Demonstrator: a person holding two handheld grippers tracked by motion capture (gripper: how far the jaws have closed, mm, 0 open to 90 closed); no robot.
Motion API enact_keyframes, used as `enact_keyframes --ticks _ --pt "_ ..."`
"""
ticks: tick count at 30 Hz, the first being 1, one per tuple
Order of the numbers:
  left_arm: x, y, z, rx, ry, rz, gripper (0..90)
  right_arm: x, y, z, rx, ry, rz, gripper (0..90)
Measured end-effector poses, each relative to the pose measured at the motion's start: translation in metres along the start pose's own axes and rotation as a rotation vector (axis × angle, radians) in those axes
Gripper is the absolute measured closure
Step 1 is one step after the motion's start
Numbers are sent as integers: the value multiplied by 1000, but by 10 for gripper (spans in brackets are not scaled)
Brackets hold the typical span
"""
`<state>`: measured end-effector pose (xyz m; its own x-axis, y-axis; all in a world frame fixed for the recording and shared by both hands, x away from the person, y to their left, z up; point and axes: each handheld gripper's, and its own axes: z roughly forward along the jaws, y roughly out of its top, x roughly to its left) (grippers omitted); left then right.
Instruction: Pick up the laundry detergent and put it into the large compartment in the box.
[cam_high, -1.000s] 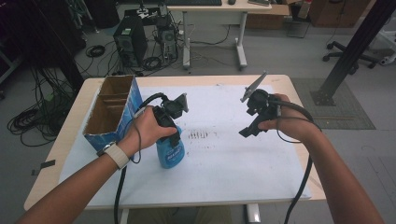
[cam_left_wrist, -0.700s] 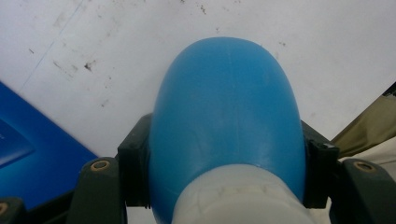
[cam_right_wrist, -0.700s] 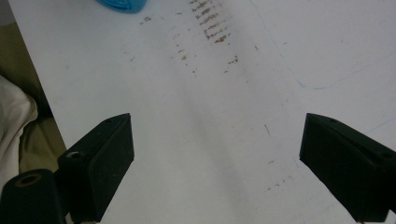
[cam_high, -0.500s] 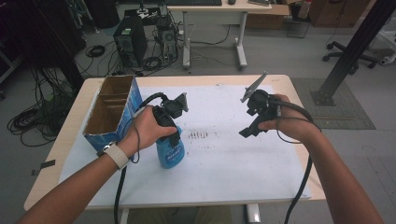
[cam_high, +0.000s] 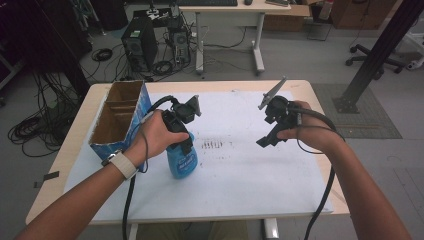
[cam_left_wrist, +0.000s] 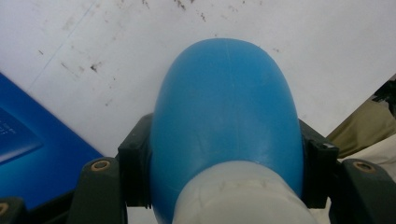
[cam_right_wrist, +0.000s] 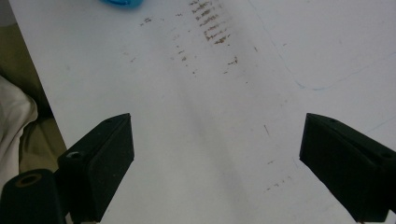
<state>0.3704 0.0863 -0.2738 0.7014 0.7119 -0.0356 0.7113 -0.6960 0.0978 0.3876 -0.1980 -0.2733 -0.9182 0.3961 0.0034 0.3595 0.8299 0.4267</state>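
A person sits at a table covered by a white sheet (cam_high: 240, 170), arms reaching in from the near edge, a two-jaw gripper in each hand.

At the far left of the sheet stands an open blue cardboard box (cam_high: 118, 122), its cardboard dividers visible inside, apparently empty, though its depths are in shadow.

Just right of the box, the left gripper (cam_high: 181, 131) is clamped on a blue plastic bottle (cam_high: 181, 159) that stands upright on the sheet. In the left gripper view the two black jaws press against either side of the bottle's rounded shoulder, just below its pale, whitish top, with the blue body (cam_left_wrist: 226, 116) swelling out past them. The bottle sits near the middle left of the table, close to the box but not touching it.

Judging by its look, the bottle is smooth, rigid plastic, probably light, and slippery where it curves. The narrow shoulder under the top is the surest place to grip; the wider body would tend to slide out.

A patch of small dark scuff marks (cam_high: 212, 145) lies at the centre of the sheet.

To the right, the right gripper (cam_high: 271, 131) hovers above the sheet, holding nothing, its jaws spread wide over bare white surface
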Motion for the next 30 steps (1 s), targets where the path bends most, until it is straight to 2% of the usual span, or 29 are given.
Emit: enact_keyframes --ticks 13,30 --pt "2 -3 -16 -19 0 -21 372 0 0 -1 -2 0 0 102" --pt "-3 -3 -37 -25 22 -28 373 1 0 -1 -4 -2 -3 102"
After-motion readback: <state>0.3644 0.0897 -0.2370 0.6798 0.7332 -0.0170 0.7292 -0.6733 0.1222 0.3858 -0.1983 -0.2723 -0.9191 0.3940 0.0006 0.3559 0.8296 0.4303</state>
